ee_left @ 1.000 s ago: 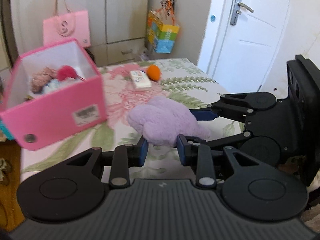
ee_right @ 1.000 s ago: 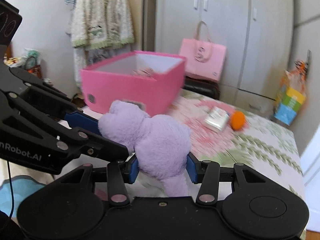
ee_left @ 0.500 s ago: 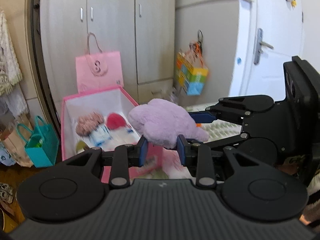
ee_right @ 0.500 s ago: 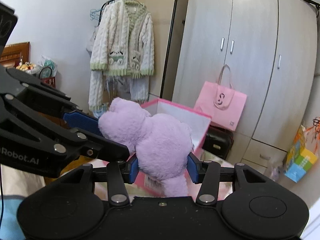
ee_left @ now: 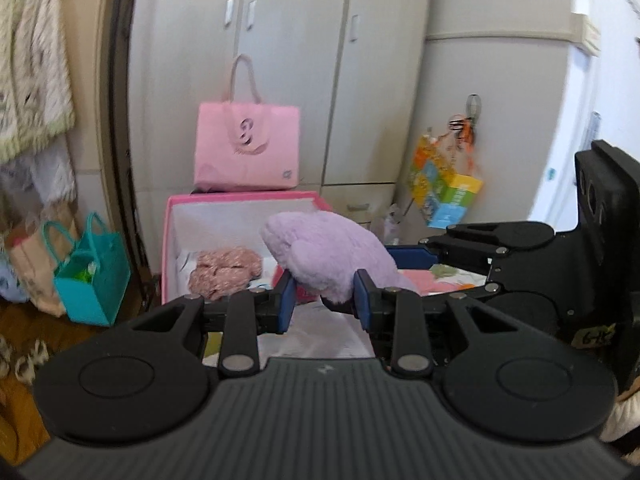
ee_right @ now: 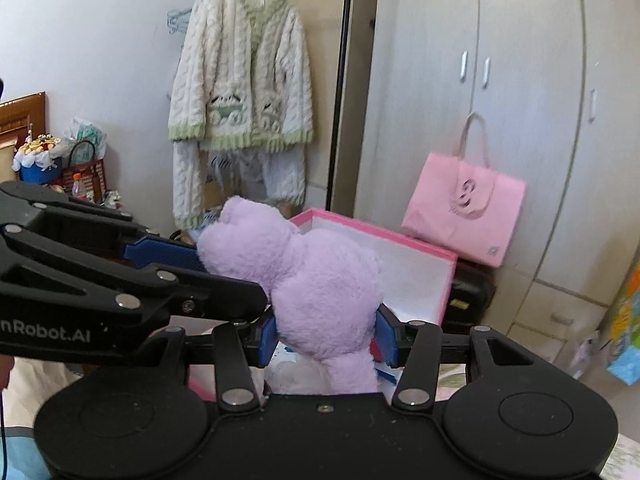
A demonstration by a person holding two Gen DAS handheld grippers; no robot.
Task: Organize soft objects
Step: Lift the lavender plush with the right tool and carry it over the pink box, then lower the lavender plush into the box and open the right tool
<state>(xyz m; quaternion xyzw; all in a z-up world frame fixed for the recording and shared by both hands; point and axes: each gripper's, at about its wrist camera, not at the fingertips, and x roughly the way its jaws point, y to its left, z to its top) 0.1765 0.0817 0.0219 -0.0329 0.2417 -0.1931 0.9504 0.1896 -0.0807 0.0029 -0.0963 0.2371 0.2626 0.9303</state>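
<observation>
A purple plush toy (ee_left: 326, 248) hangs in the air, held by both grippers. My left gripper (ee_left: 324, 298) is shut on its lower part. My right gripper (ee_right: 326, 338) is shut on its body (ee_right: 320, 288). The toy is above the open pink storage box (ee_left: 172, 240), whose far wall also shows in the right wrist view (ee_right: 404, 240). Inside the box lies a pinkish knitted soft item (ee_left: 224, 270). The right gripper's body shows at the right of the left wrist view, and the left gripper's body at the left of the right wrist view.
A pink paper bag (ee_left: 246, 152) stands behind the box against grey wardrobe doors (ee_left: 304, 60). A teal bag (ee_left: 94, 280) sits on the floor at left. A colourful bag (ee_left: 444, 192) hangs at right. A white cardigan (ee_right: 240, 92) hangs on a rack.
Both grippers lifted the purple plush off the floral table and carried it over the pink box. The box now sits right below the toy.
</observation>
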